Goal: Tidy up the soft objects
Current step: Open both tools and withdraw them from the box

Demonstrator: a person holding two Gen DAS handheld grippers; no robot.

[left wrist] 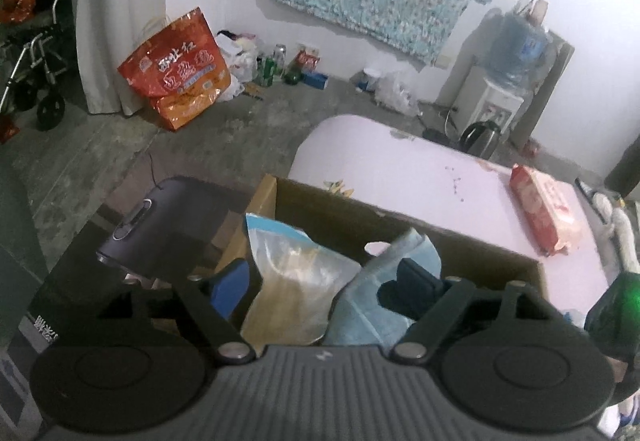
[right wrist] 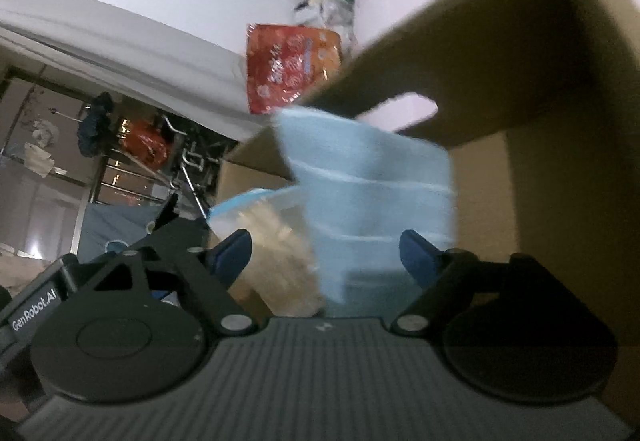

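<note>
Blue cloth (right wrist: 372, 197) between right gripper (right wrist: 324, 257) fingers

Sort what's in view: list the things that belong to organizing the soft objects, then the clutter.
Job: cardboard box, light blue cloth, clear bag, pink-red soft pack.

Lying about: orange shopping bag, water dispenser, kettle, cans.

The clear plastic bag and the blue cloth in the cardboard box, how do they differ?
The clear plastic bag is see-through, showing pale yellowish contents; the blue cloth is opaque light blue with paler stripes. The bag sits toward the box's left, the cloth on its right. Both stand inside the cardboard box.
</note>
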